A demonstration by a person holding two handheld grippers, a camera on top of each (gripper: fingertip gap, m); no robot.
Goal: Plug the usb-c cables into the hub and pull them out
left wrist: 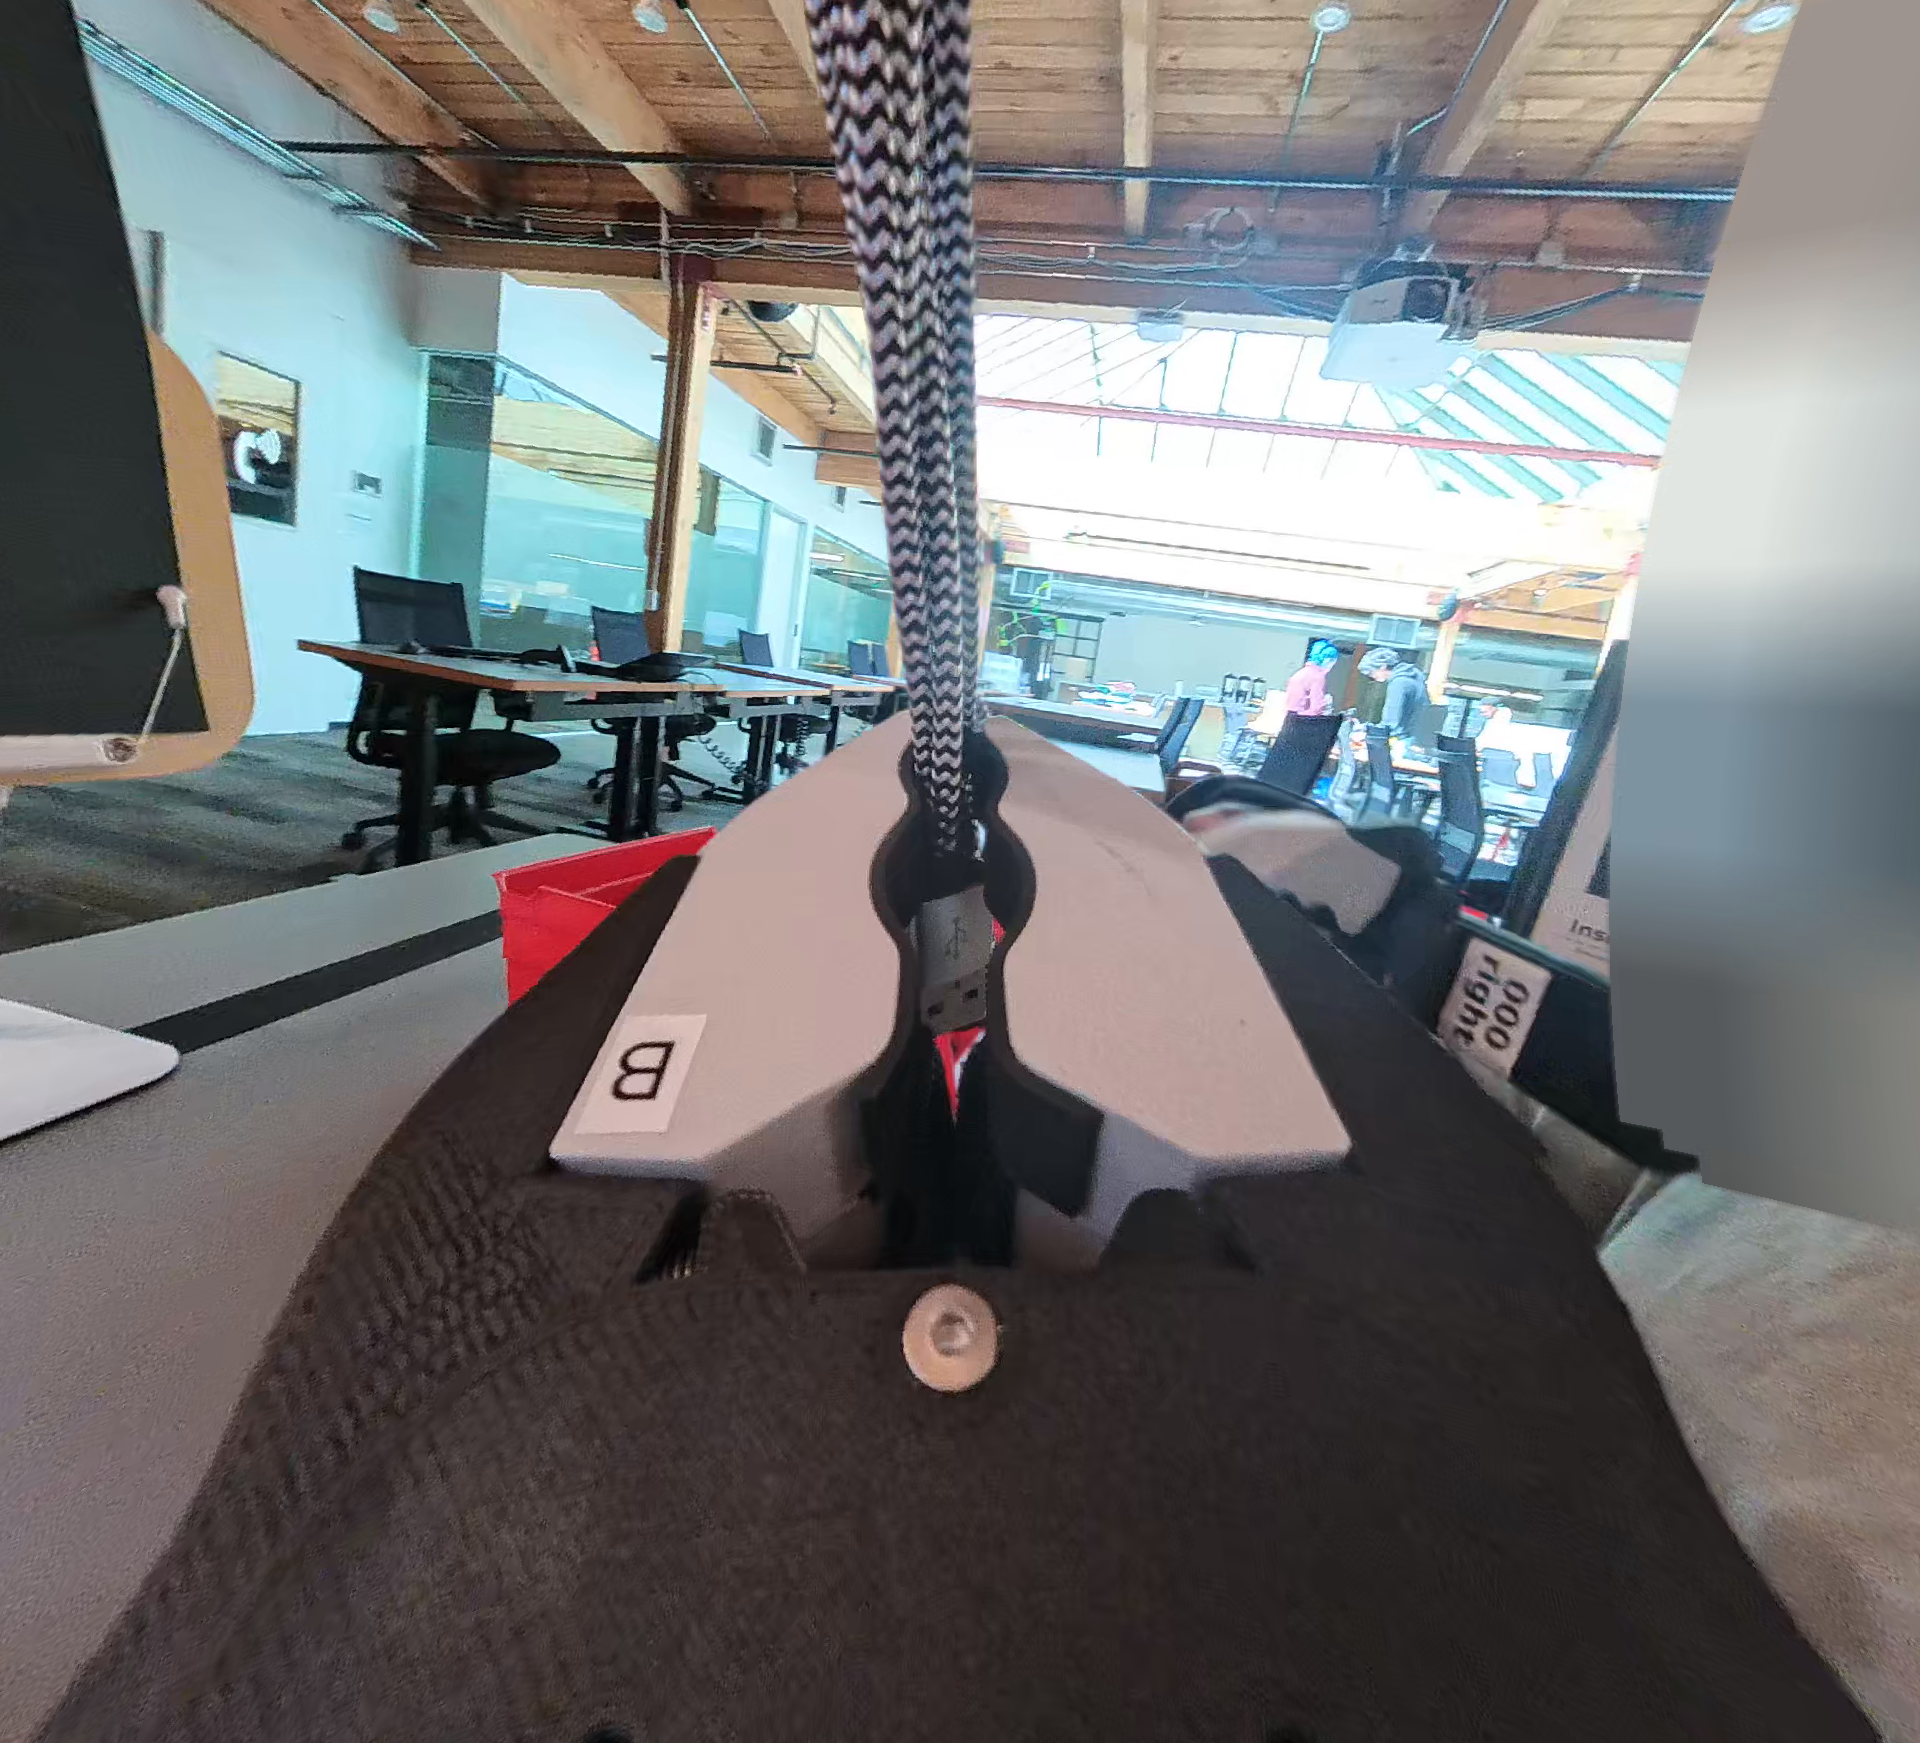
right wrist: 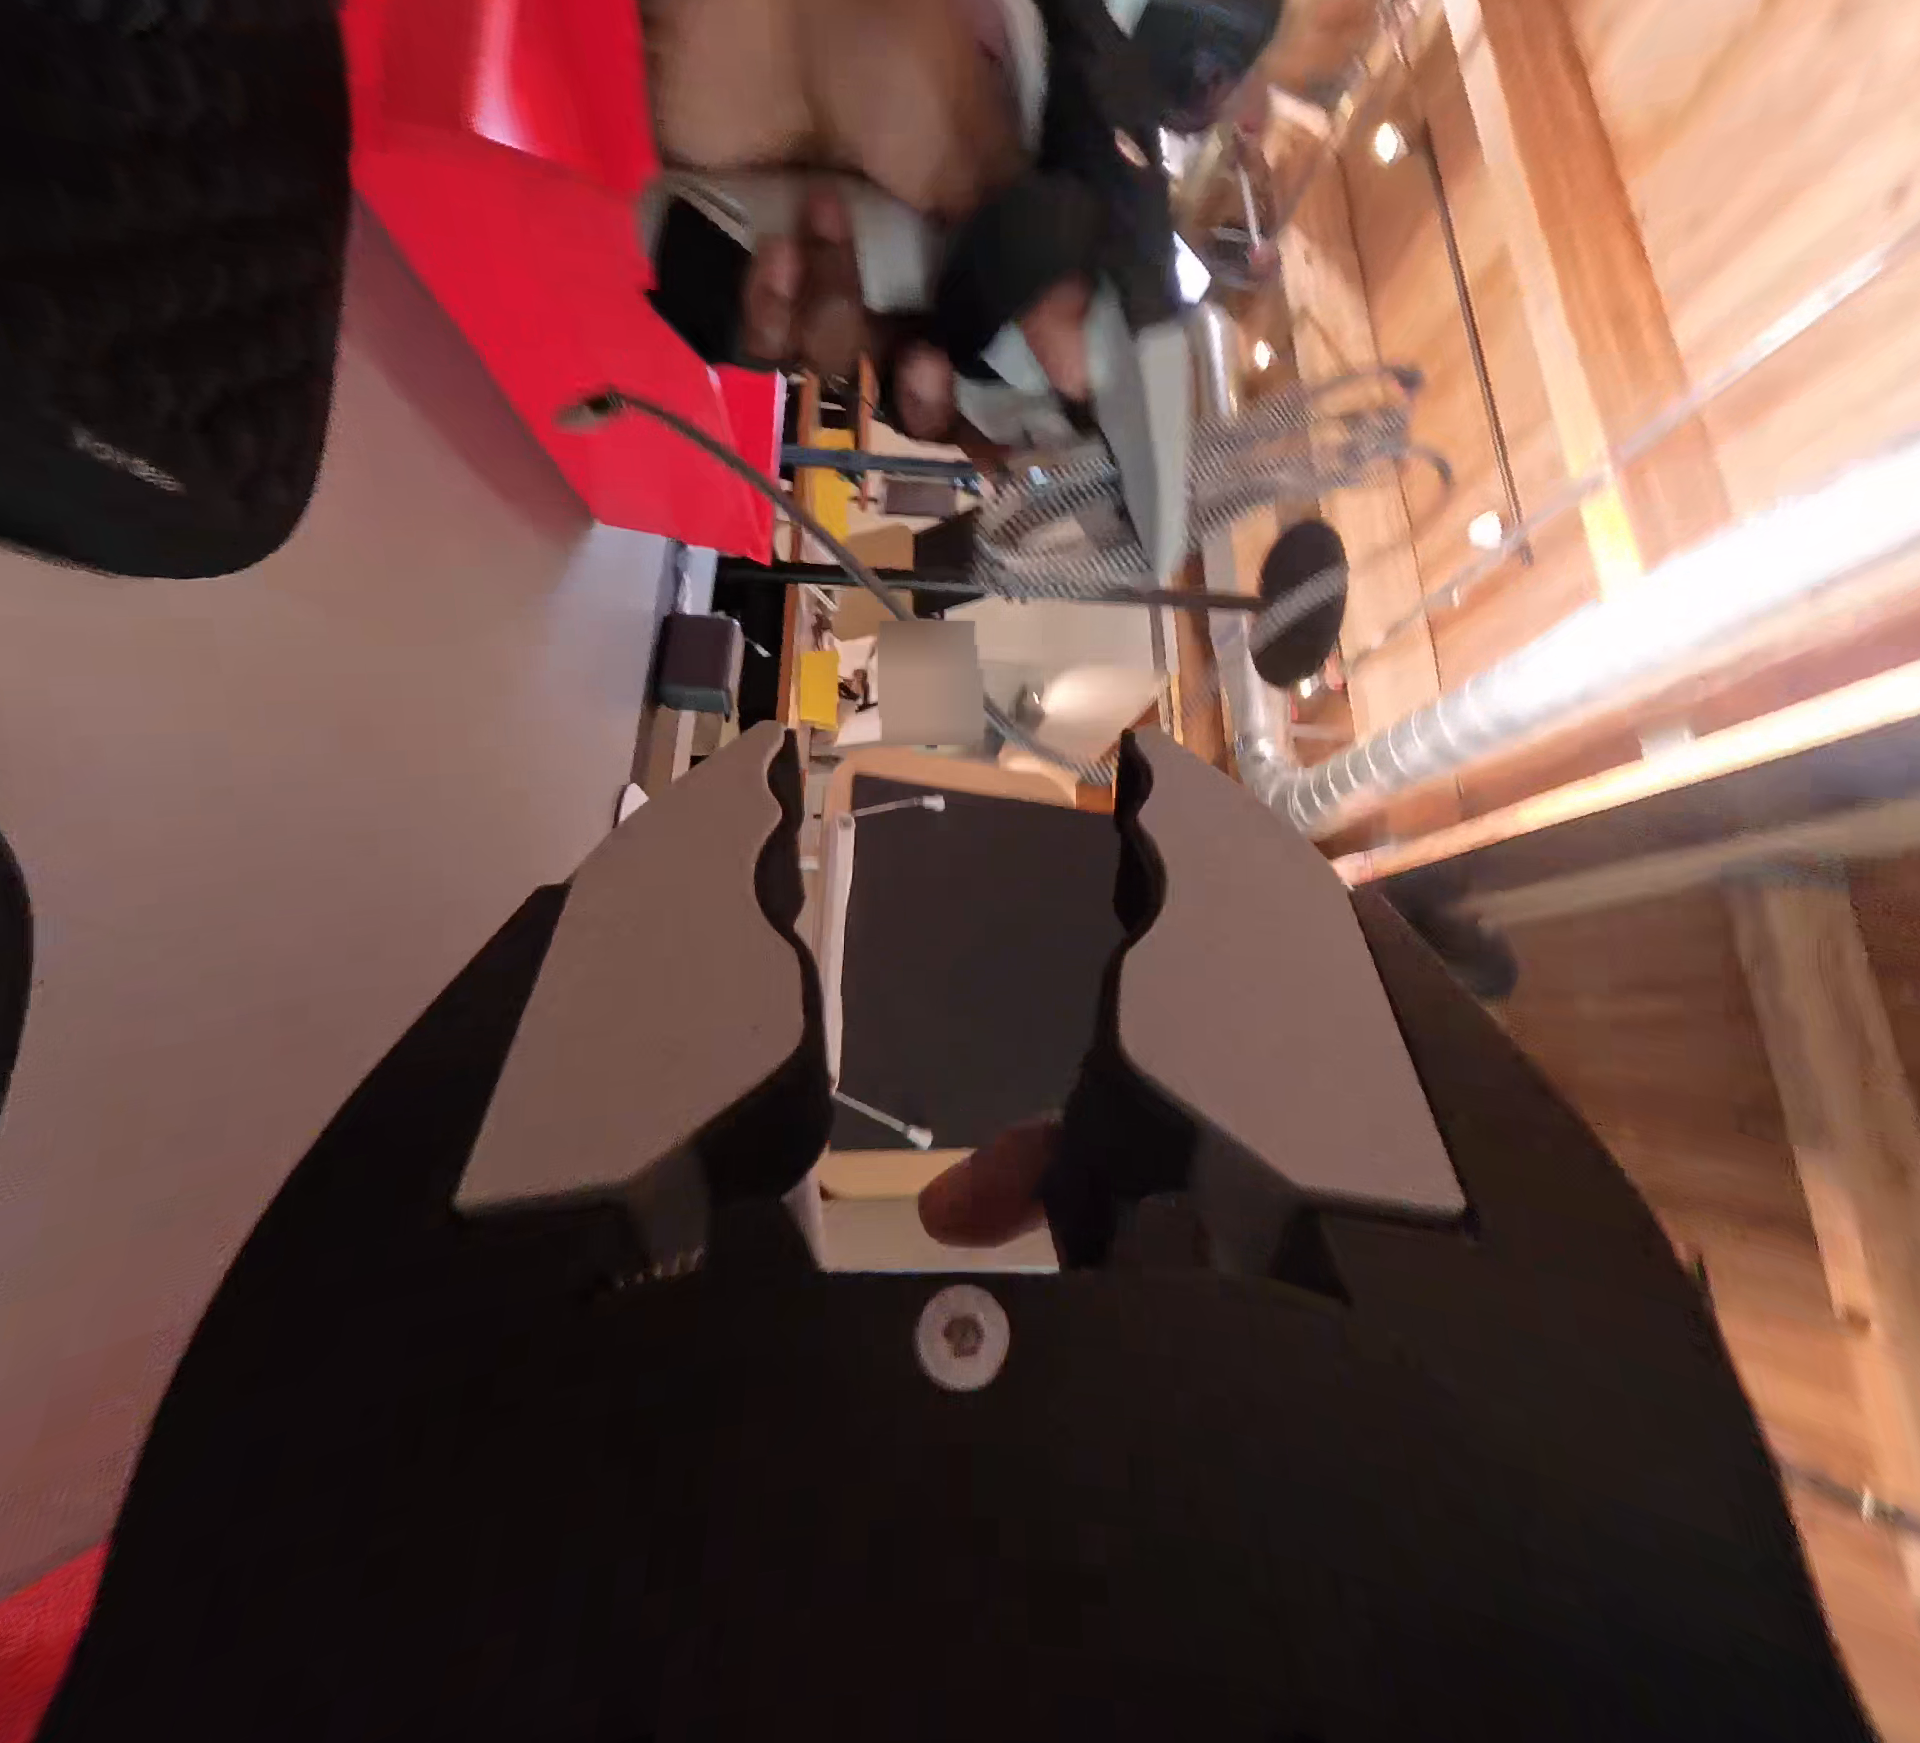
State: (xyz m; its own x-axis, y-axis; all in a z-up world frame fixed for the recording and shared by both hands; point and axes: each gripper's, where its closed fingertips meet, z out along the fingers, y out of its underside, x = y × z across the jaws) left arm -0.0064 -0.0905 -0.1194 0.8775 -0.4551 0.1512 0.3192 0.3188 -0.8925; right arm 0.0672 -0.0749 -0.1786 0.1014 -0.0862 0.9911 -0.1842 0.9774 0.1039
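In the left wrist view my left gripper (left wrist: 951, 743) is shut on a bundle of black-and-white braided cables (left wrist: 894, 239) that run up out of the frame. A silver plug (left wrist: 951, 961) of one cable sits between the grey fingers. In the right wrist view, which is turned sideways and blurred, my right gripper (right wrist: 951, 748) is open and empty. Far ahead of it a hand (right wrist: 810, 31) holds the left gripper (right wrist: 1153, 436) with the braided cables (right wrist: 1081, 509) hanging from it. A thin grey cable with a metal plug end (right wrist: 587, 413) lies by the red box. I see no hub.
A red box (left wrist: 582, 904) stands on the grey table (left wrist: 260, 1174) behind my left gripper; it also shows in the right wrist view (right wrist: 499, 187). A black textured pad (right wrist: 156, 187) lies close by. A wood-framed black board (left wrist: 94, 446) stands at the left. Desks and chairs stand farther back. The gap from one gripper's tips to the other's is roughly 10 centimeters.
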